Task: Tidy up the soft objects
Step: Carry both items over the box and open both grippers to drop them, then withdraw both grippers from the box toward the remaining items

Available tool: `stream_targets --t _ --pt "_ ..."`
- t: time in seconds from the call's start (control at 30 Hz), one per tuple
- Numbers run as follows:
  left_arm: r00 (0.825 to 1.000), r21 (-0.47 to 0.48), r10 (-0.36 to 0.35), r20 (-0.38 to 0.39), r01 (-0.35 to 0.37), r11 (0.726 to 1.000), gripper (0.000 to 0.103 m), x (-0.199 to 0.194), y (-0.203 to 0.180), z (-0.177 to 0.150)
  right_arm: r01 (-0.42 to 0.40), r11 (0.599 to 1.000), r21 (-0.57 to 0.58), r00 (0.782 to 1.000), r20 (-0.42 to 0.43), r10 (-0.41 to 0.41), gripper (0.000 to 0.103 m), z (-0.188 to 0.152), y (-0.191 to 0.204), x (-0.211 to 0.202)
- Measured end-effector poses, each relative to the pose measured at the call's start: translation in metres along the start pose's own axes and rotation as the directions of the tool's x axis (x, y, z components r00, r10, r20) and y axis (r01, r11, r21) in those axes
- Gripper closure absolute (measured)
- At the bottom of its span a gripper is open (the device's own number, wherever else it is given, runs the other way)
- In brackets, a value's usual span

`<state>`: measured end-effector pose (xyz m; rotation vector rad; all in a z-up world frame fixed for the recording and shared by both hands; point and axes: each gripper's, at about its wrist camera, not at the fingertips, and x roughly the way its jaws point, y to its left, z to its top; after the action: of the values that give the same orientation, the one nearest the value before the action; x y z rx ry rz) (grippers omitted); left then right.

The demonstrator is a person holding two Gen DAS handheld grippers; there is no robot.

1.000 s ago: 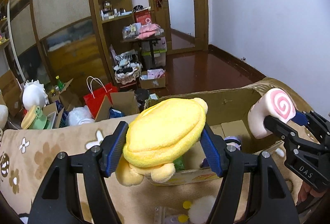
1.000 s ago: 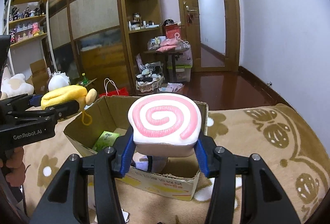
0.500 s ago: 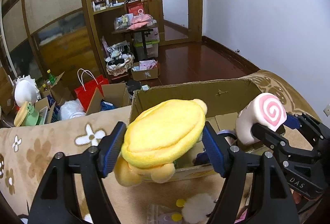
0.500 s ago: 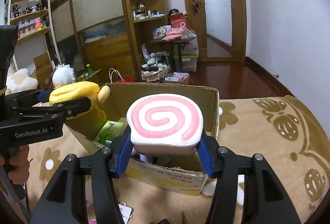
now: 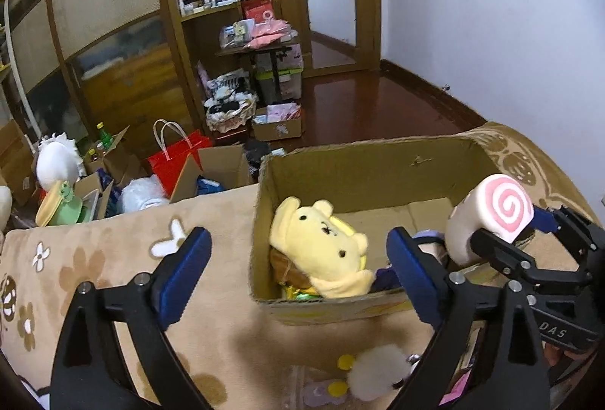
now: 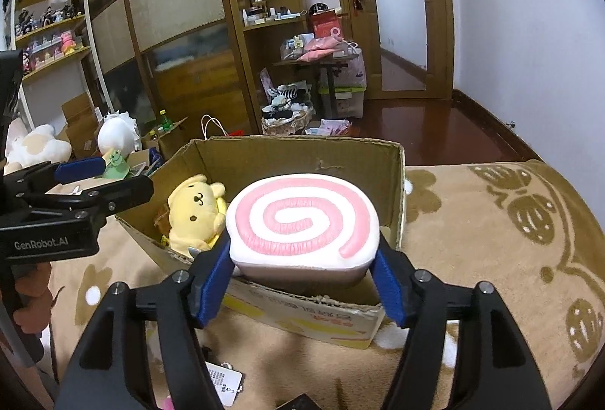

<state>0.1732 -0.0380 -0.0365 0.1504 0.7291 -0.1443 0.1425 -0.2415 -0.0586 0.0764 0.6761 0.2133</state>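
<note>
Yellow plush dog [image 5: 321,247]: newly released into brown cardboard box [image 5: 363,160]; left gripper [image 5: 298,266] now wide, empty. Pink-swirl foam roll [image 6: 302,221]: clamped in right gripper [image 6: 302,281], due next.

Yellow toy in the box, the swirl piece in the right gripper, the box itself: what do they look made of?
Yellow toy: plush fabric, matte and fuzzy, stitched face. Swirl piece: probably soft foam, with a smooth, faintly glossy skin and a raised pink spiral. Box: brown corrugated cardboard with ragged cut edges.
</note>
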Motion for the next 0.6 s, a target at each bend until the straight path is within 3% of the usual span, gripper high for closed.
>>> stream_targets --t 0.13,0.23,0.6 --pt "1.000 -0.042 0.022 -0.012 -0.022 0.999 0.005 -0.004 0.011 -0.007 -0.015 1.000 -0.017 1.000 0.008 0.015 0.010 0.000 0.003 -0.003" --pt "0.999 -0.062 0.017 -0.035 -0.019 0.998 0.005 -0.007 0.018 -0.011 -0.003 1.000 -0.025 1.000 0.023 0.004 0.000 -0.002 0.007 -0.008" --pt "0.997 -0.088 0.029 -0.077 -0.036 0.995 0.004 -0.036 0.030 -0.028 0.019 1.000 -0.023 0.999 0.041 -0.018 0.000 -0.005 0.012 -0.045"
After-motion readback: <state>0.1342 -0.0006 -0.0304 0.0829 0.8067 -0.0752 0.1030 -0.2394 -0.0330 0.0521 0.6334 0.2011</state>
